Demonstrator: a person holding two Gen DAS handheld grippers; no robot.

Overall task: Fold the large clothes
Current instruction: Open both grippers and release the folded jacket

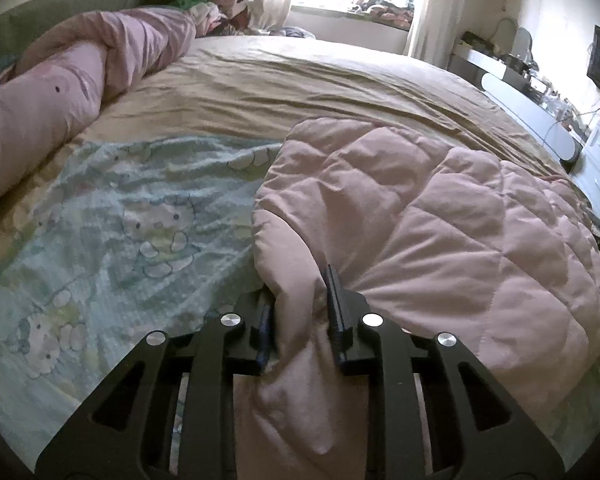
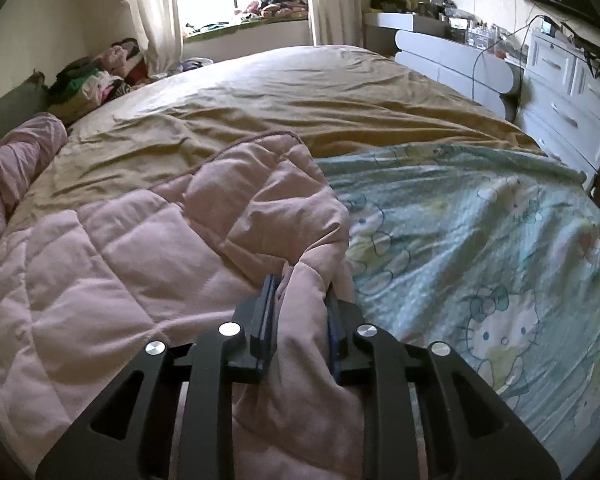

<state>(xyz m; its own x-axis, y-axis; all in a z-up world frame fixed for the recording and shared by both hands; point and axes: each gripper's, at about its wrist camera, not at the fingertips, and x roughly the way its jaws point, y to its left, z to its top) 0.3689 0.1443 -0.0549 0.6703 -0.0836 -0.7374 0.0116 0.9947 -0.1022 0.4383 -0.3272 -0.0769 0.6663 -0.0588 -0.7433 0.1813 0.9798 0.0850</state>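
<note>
a wide bed covered by a wrinkled tan sheet [image 2: 300, 92] is filling the room ahead of both jaws, with a pale blue cartoon-print blanket [image 1: 132, 220] lying flat over its near part. the puffy pink quilted comforter [image 1: 440, 232] is lying on that blanket, bunched and partly doubled over. the left gripper [image 1: 300, 312] is pinching a gathered edge of the comforter between its jaws; the right gripper [image 2: 300, 312] is clamping another gathered edge likewise. the fabric appears soft, bulky and light, likely sagging between grips, so hold at edges or corners. beyond the jaws, a white drawer chest [image 2: 568, 92] is standing beside the bed, drawers shut, contents unseen. a loose clothes pile [image 2: 96, 80] is sitting far ahead.
</note>
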